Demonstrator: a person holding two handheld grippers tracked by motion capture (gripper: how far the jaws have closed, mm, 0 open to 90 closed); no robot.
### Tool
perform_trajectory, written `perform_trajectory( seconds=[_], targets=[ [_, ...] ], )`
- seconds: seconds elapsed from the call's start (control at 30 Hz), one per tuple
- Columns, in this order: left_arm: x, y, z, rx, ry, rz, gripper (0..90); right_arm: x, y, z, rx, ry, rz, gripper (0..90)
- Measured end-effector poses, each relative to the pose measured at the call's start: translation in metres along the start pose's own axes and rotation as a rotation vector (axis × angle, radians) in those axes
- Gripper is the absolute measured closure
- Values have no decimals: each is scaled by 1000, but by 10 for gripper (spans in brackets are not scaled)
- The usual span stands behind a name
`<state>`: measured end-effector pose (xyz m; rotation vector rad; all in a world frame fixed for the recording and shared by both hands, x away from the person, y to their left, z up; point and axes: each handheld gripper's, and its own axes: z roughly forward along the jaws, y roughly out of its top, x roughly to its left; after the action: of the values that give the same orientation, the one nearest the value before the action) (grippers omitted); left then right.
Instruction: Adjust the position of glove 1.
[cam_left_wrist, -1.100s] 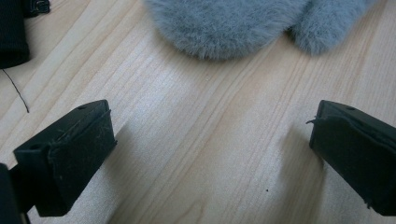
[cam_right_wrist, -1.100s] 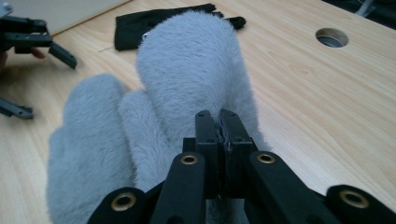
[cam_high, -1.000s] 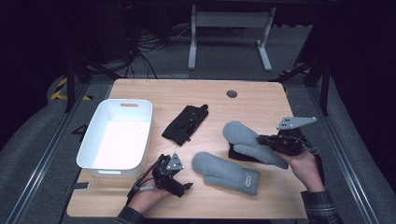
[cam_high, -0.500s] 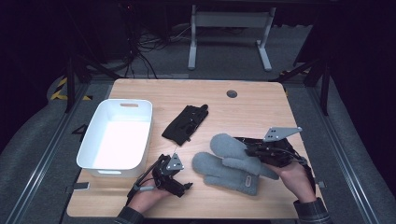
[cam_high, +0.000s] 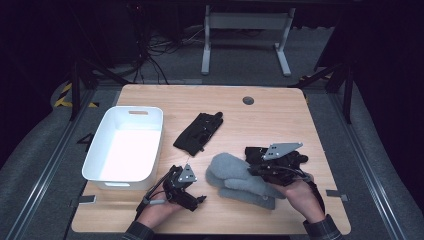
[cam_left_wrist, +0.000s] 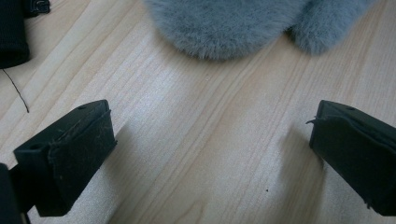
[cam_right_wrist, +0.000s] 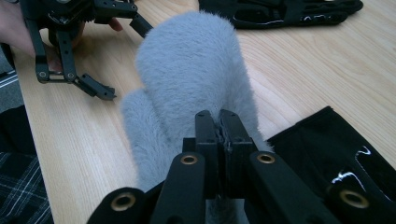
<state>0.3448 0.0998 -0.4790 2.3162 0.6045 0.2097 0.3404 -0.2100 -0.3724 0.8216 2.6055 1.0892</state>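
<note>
We hold a gripper in each hand at the near edge of a pale wooden table. Our right gripper has its two black jaws pressed together, and they pinch the fuzzy cuff end of a grey mitten. In the right gripper view that mitten stretches away from the jaws, rounded at its far end, and it lies over a second grey mitten whose edge shows to the left beneath it. In the high view the two mittens form one soft grey heap near the front of the table, between our two hands, with the right gripper at its right side.

Our left gripper stands wide open. Its jaws, faced with worn black pads, sit low over bare wood and hold nothing; the grey fleece lies just ahead of them, apart from both pads. In the high view this gripper rests near the front edge, just left of the mittens.

The mittens are thick, plush and matte, with rounded outlines. A black glove lies flat near the table's middle, thin and dark, with fine light markings. Another black glove lies just right of our right jaws, also printed with white marks. A white plastic bin, rectangular with rounded corners and a slot handle, sits at the left of the table. The wood shows a straight, light grain.
</note>
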Motion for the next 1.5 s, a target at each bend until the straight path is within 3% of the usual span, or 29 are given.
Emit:
perform_trajectory(
  seconds=[0.23, 0.67, 0.9, 1.0, 1.07, 1.1, 1.13, 1.23, 1.37, 1.4, 1.5],
  targets=[
    [0, 0, 0, 0, 0, -1, 4, 10, 3, 14, 34, -1, -17, 884],
    [0, 0, 0, 0, 0, 0, 3, 14, -7, 41, 122, -18, -53, 864],
    [-3, 2, -1, 17, 9, -8, 17, 13, -4, 31, 61, -19, -64, 664],
    [-5, 6, -5, 36, 10, -31, 114, 10, -4, 22, 30, -18, -66, 641],
    [-7, 11, -9, 39, 18, -38, 185, 2, -7, 13, 9, -22, -65, 723],
    [-7, 11, -9, 39, 18, -38, 228, 2, -7, 13, 9, -22, -65, 723],
    [-7, 12, -12, 23, 10, -42, 228, -1, -9, 10, 8, -28, -63, 763],
    [-9, 17, -21, -2, -13, -45, 442, -13, -16, -1, 3, -45, -47, 893],
    [-11, 27, -33, -47, -36, -57, 725, -30, -31, -12, 6, -76, -31, 900],
    [-12, 31, -35, -54, -37, -57, 849, -38, -41, -16, 3, -85, -8, 900],
    [-15, 44, -42, -81, -38, -41, 894, -45, -52, -19, 6, -89, 4, 900]
  ],
)
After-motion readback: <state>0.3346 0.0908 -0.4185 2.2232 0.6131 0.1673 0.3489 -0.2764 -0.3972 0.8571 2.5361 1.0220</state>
